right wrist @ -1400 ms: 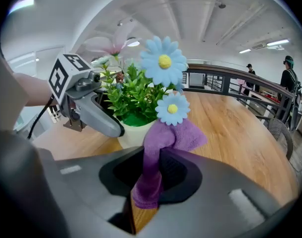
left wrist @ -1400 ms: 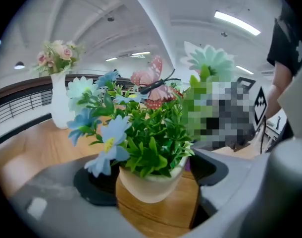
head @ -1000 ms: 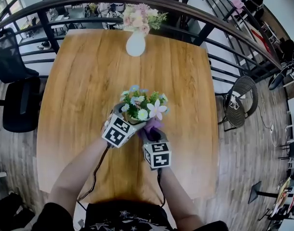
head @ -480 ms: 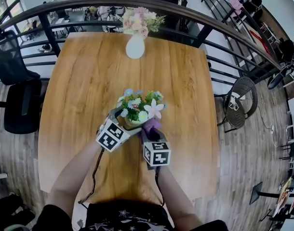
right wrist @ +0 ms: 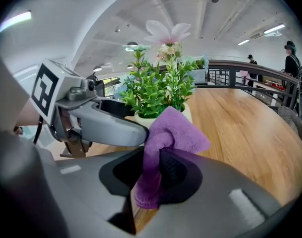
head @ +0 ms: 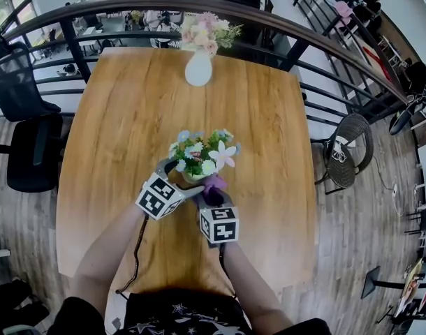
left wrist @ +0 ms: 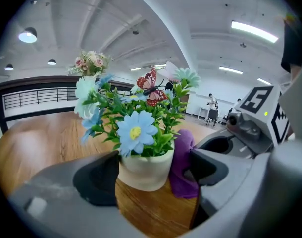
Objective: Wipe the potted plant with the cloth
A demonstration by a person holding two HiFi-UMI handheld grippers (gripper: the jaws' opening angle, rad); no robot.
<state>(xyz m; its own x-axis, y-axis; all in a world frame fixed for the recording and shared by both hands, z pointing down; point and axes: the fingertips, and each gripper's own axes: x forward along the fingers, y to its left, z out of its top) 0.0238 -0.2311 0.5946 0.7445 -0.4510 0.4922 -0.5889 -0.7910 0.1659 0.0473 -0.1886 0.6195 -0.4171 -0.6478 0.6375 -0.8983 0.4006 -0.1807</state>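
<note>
My left gripper (left wrist: 151, 171) is clenched on the cream pot (left wrist: 143, 168) of the potted plant (head: 201, 155). One pad lies flat against the pot's wall at 9 o'clock. The other pad stands at 3 o'clock, where a fold of the cloth (right wrist: 173, 133) covers its contact with the pot.

My right gripper (right wrist: 153, 175) is clenched on the purple cloth. The jaws pinch it near the middle, so a short tail hangs below them and a bunched fold rises above them. That fold rests against the pot at about 5 o'clock in the head view, touching the tip of the left gripper's nearer jaw.

In the head view the left gripper reaches the pot from 7 o'clock and the right gripper from 6 o'clock. Their marker cubes sit side by side, close but apart.

The plant stands upright on the wooden table (head: 129, 117), a little toward 6 o'clock from its centre. It has green leaves, a blue daisy (left wrist: 136, 131) facing the left gripper, a pale pink bloom at the top, and a red butterfly (left wrist: 150, 86) among the stems.

A white vase (head: 198, 68) of pink flowers stands well apart from the plant, at the table's 12 o'clock edge. A dark curved railing (head: 318, 30) runs behind the table from 10 to 2 o'clock. A black office chair (head: 31, 145) stands at 9 o'clock and a wicker chair (head: 349, 145) at 3 o'clock, both on plank flooring.
</note>
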